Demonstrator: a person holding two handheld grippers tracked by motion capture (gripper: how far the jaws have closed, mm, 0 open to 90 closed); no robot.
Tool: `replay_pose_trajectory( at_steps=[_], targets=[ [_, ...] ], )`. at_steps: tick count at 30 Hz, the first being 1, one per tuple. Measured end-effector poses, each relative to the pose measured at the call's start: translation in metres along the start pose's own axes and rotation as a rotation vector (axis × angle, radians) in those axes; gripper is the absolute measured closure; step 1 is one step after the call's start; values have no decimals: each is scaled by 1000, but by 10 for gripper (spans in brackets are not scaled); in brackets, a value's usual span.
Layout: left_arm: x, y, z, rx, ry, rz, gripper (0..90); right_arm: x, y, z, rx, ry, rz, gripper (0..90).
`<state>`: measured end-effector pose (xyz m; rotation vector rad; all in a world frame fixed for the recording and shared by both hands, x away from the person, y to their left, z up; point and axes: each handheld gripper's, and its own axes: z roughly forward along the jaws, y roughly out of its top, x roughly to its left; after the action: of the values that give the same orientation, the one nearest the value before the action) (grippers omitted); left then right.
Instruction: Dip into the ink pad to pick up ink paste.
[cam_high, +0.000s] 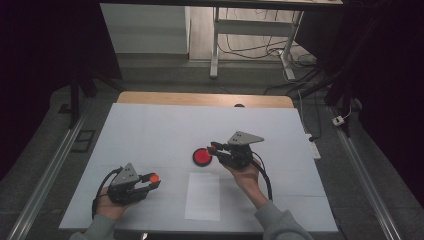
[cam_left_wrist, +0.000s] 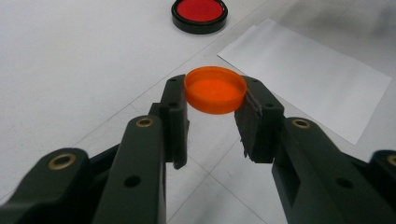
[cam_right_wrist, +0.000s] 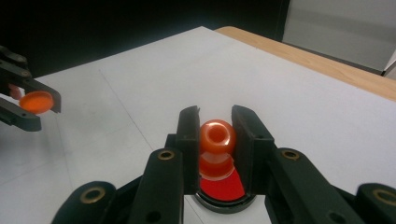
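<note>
Hovering right claw grips bottle over red dish.

We take the red dish as our landmark: beyond it and to its left the white desk lies bare, so a claw could pass freely there. Near its right rim our right claw blocks the way, and nearer us the paper sheet lies flat, with our left claw well apart at the left.
</note>
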<state>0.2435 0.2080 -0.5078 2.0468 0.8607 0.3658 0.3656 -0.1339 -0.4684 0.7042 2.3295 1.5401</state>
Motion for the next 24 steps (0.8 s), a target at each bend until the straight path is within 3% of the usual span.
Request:
replay_pose_trajectory(
  at_steps=[24],
  targets=[
    [2, -1, 1, 10, -2, -4, 652, -2, -10, 40, 95, -3, -29, 720]
  ],
)
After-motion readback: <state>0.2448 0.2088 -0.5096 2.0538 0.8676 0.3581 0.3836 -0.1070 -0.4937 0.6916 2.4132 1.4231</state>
